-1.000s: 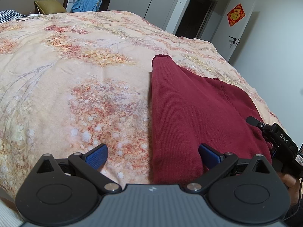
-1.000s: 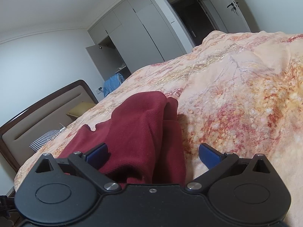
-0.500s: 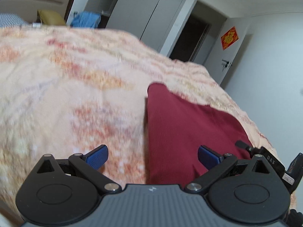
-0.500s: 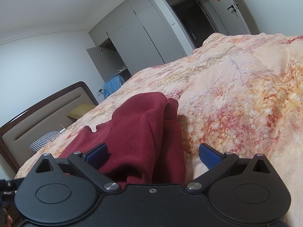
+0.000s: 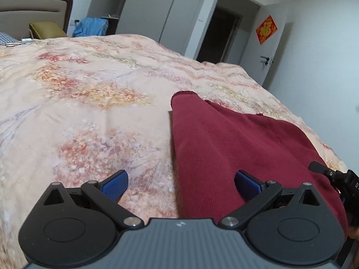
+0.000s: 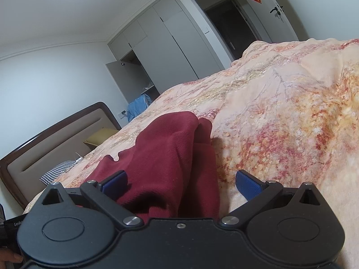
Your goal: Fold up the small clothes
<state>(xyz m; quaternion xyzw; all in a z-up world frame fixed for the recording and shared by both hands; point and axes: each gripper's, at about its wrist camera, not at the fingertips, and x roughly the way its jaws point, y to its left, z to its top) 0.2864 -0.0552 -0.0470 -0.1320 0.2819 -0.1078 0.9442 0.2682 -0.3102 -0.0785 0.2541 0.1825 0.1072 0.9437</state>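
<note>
A dark red knit garment [image 5: 235, 139] lies partly folded on the floral bedspread [image 5: 89, 103]. My left gripper [image 5: 180, 182] is open, its blue pads wide apart over the garment's left edge, holding nothing. In the right wrist view the same garment [image 6: 170, 154] rises in a bunched fold right in front of my right gripper [image 6: 180, 182], which is open with the cloth between its pads. The right gripper's black body [image 5: 345, 183] shows at the left wrist view's right edge.
A brown headboard [image 6: 56, 148], a yellow pillow [image 5: 46, 29] and a houndstooth cloth [image 6: 58, 171] lie at the bed's head. Grey wardrobes [image 6: 170, 38], a blue garment [image 5: 92, 25] and a dark doorway [image 5: 218, 38] stand beyond the bed.
The left gripper tilted up and drew back slightly, then settled; the garment looks the same. The right gripper has barely moved. Both stayed open.
</note>
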